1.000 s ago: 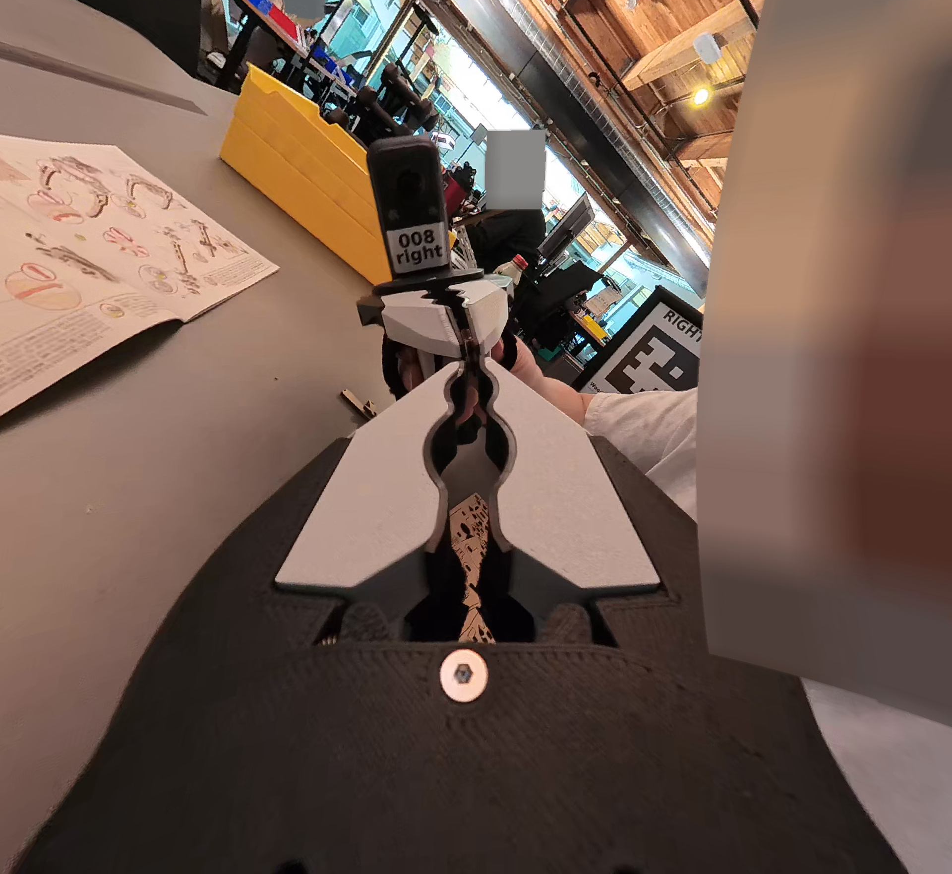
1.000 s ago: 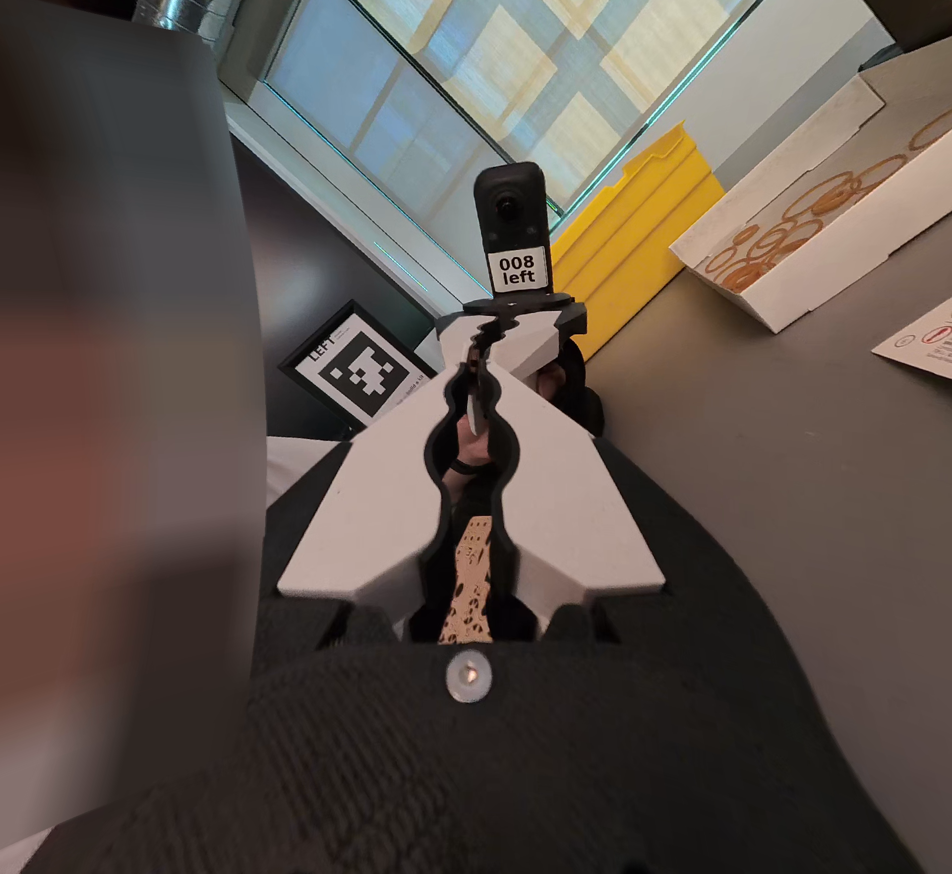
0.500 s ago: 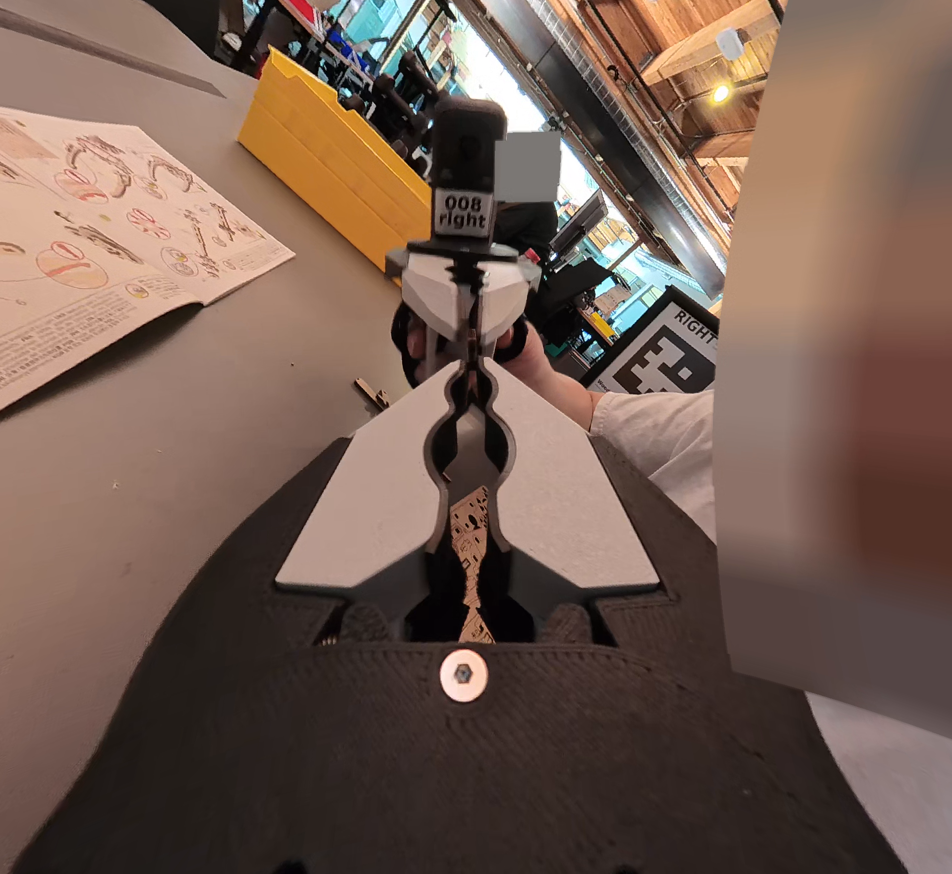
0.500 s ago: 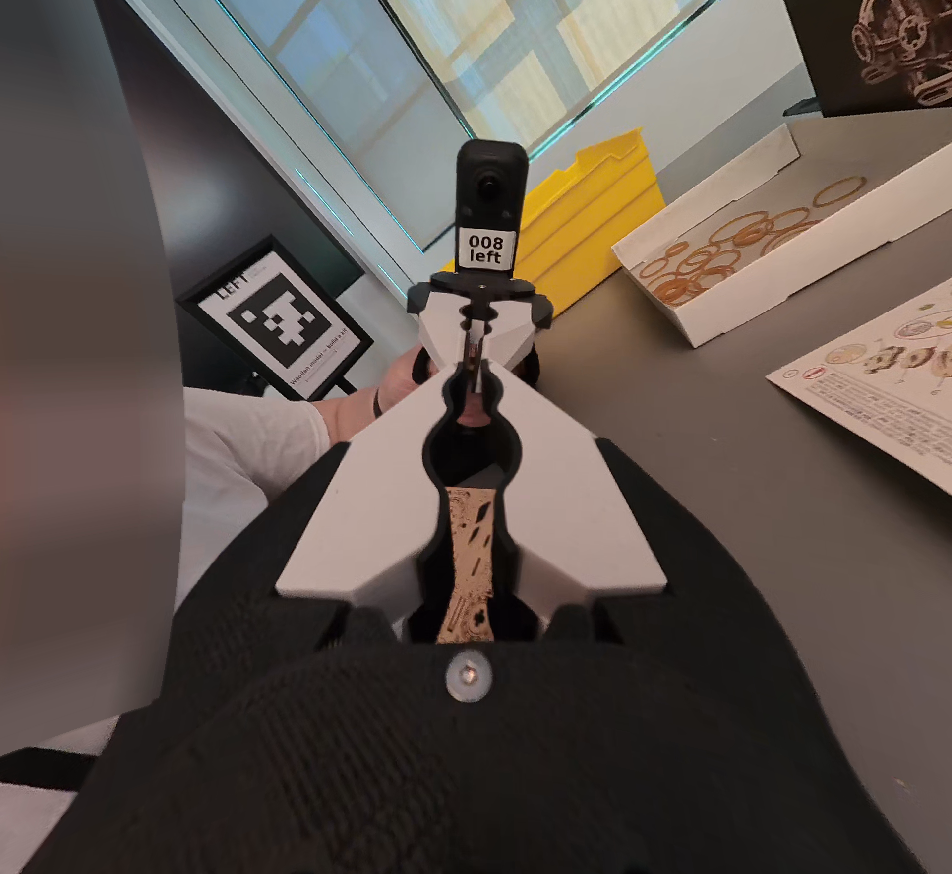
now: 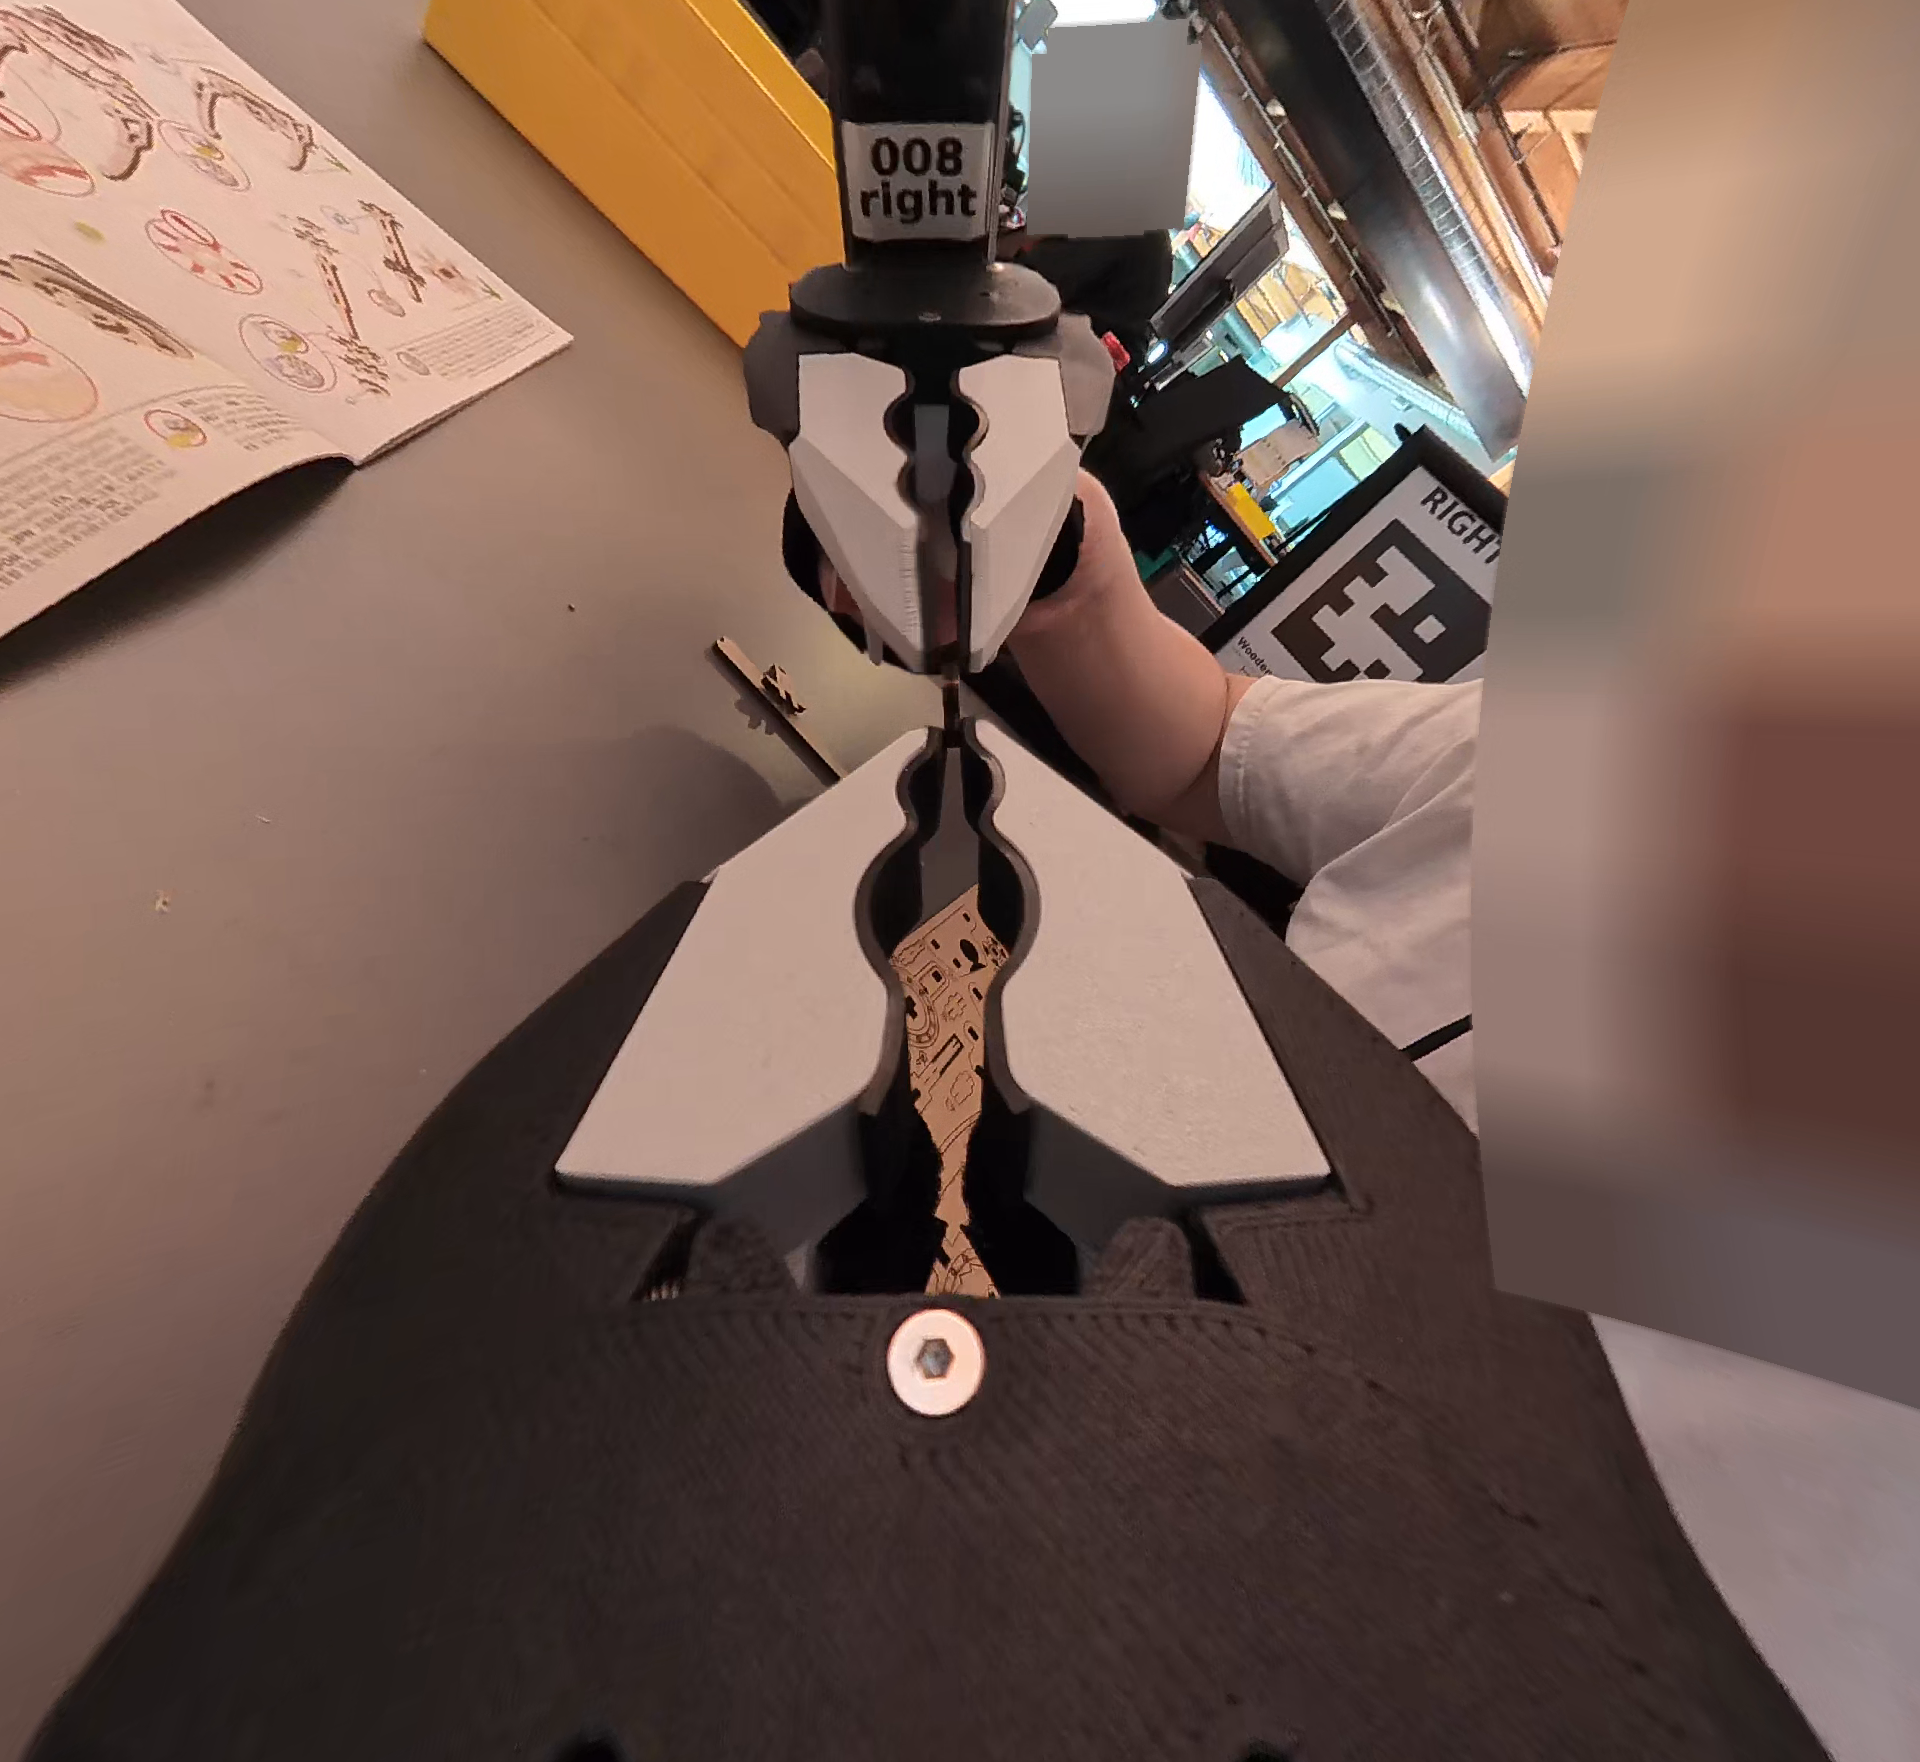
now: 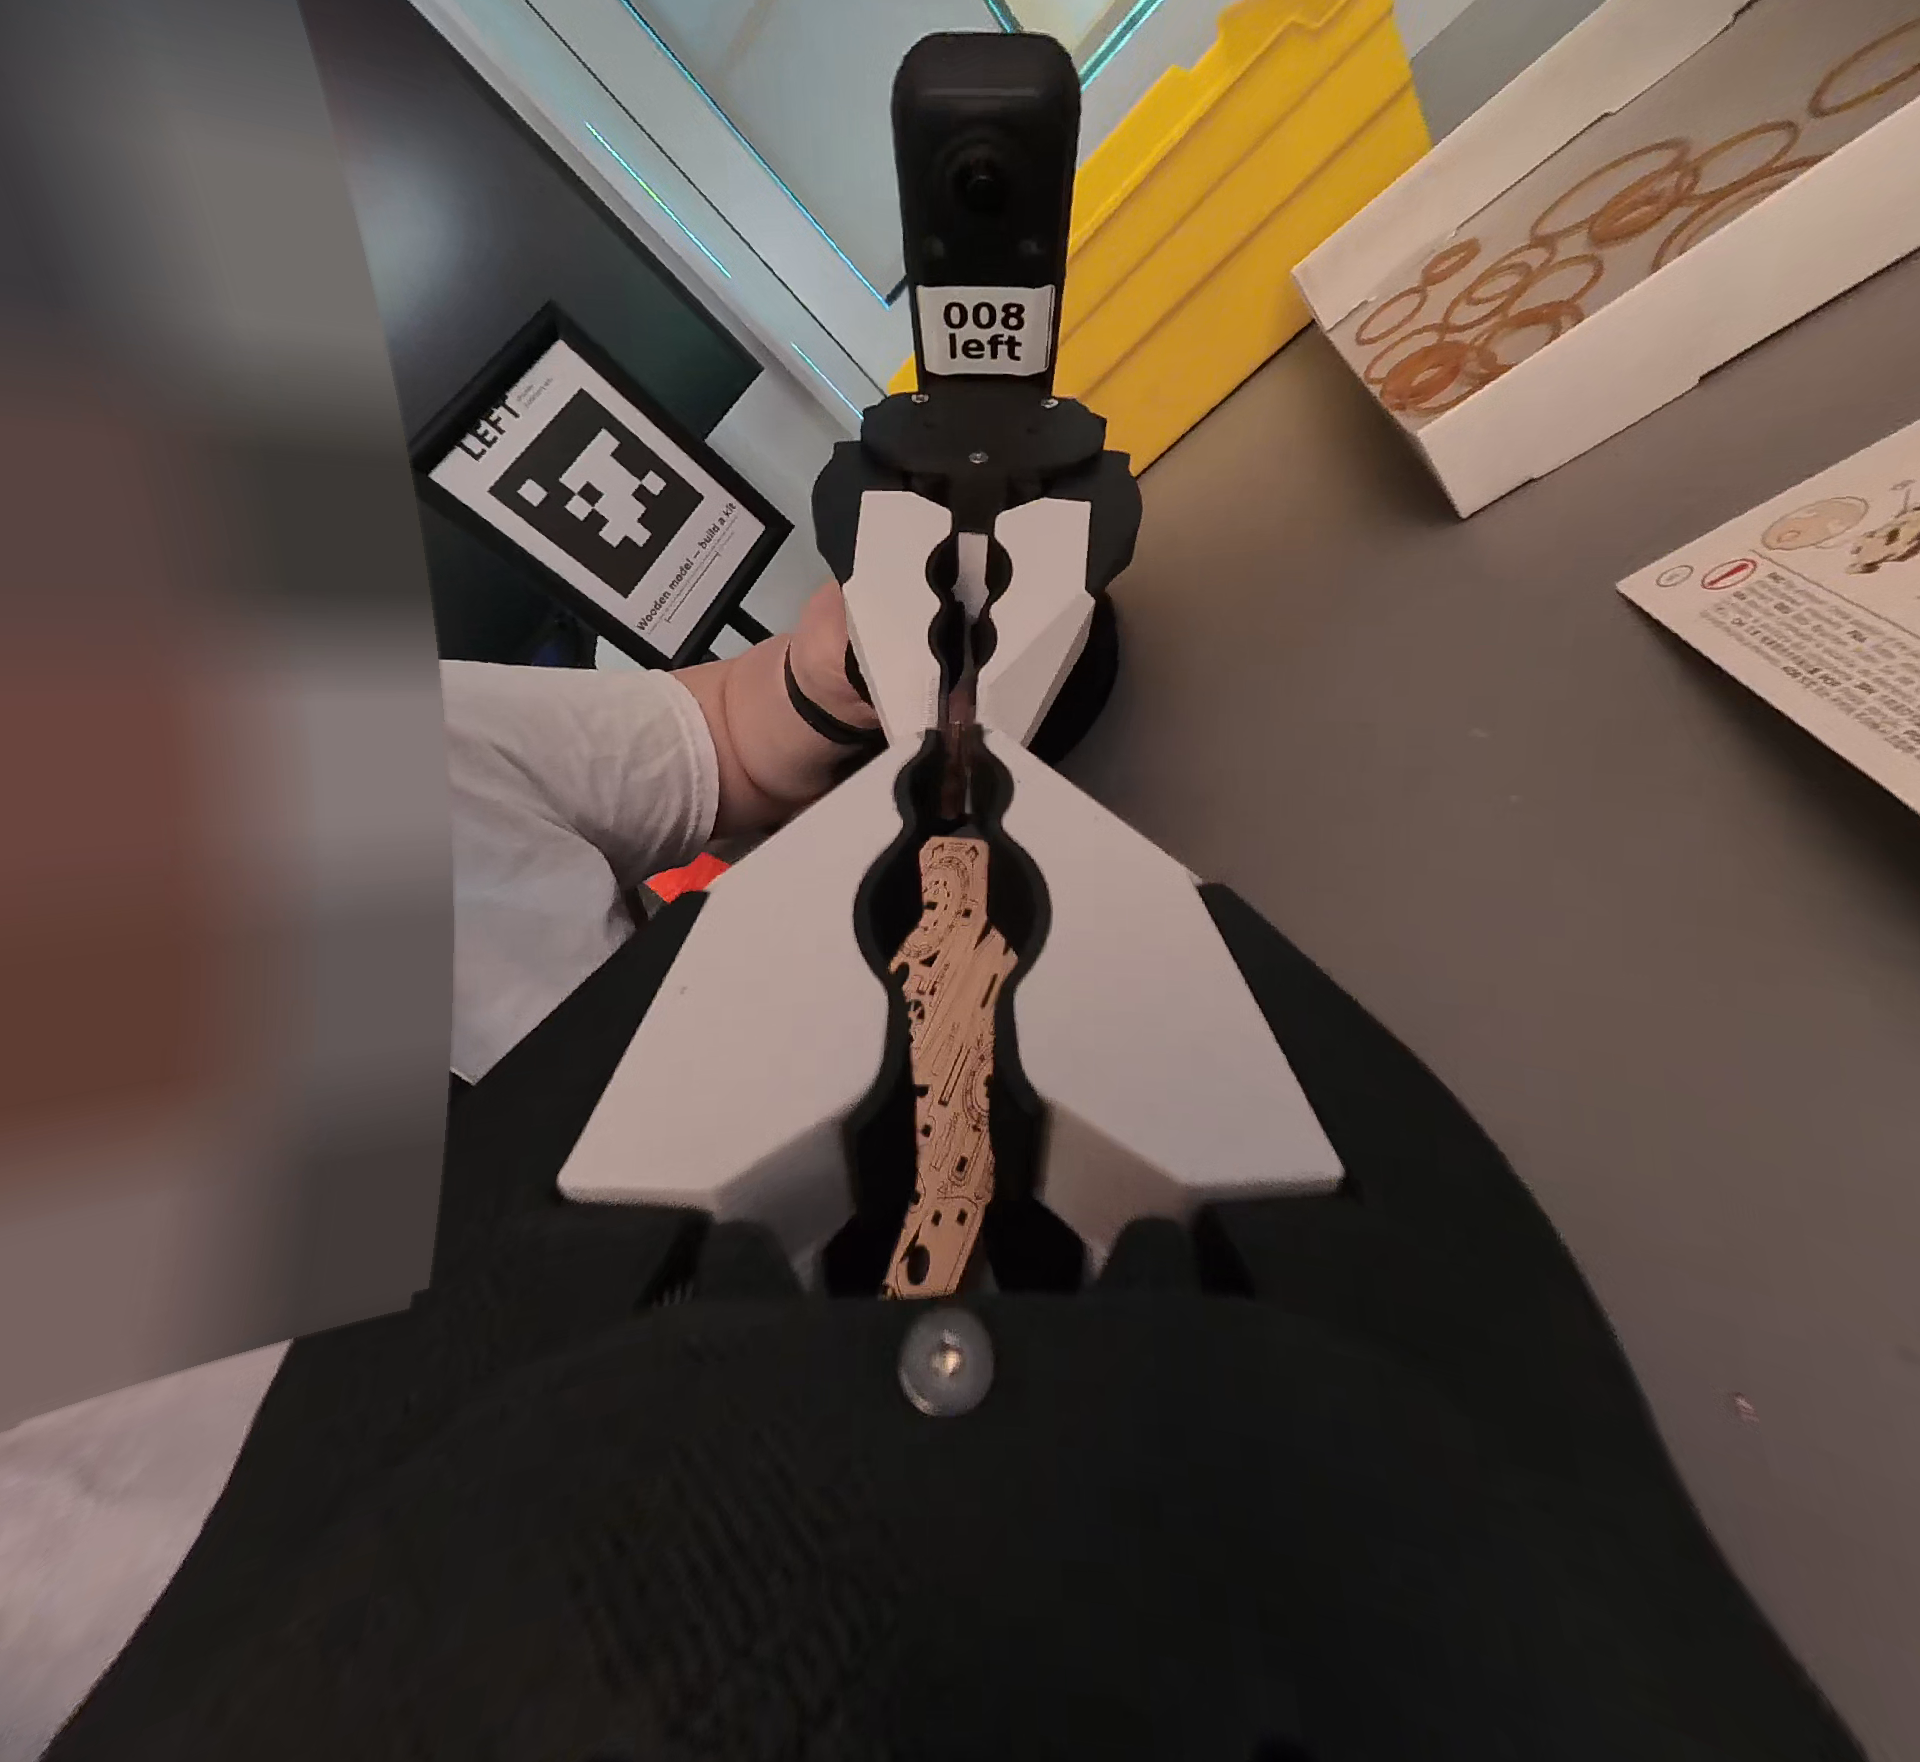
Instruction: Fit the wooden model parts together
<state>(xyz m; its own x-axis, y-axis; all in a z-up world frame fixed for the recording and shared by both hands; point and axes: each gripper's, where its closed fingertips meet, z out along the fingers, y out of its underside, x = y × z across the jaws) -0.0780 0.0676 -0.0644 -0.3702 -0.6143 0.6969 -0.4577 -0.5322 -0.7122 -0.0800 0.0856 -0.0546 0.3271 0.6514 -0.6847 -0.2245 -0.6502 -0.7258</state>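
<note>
Grey and matte, the surface (image 5: 364, 777) carries an open instruction booklet (image 5: 208, 258) at the far left of the left wrist view, with a yellow bin (image 5: 623, 81) behind it and a small loose wooden piece (image 5: 764, 678) lying just short of the tongs' tips. At the centre, the left tongs (image 5: 948, 738) are clamped on a thin, laser-cut wooden part (image 5: 940, 1037) that runs edge-on back between the white fingers (image 5: 748, 1016). Facing them tip to tip, the right tongs (image 5: 940, 658) are closed on their own slim piece, and the two tips nearly touch; whether the held parts actually meet cannot be told. A framed marker card (image 5: 1382, 600) stands to the right.

From the right wrist view, another framed marker card (image 6: 603, 507) stands at left; the right tongs (image 6: 951, 738) grip a patterned wooden part (image 6: 951, 1037), opposite the left tongs (image 6: 961, 704). Farther right sits a white box (image 6: 1538, 424) of wooden rings (image 6: 1455, 330).
</note>
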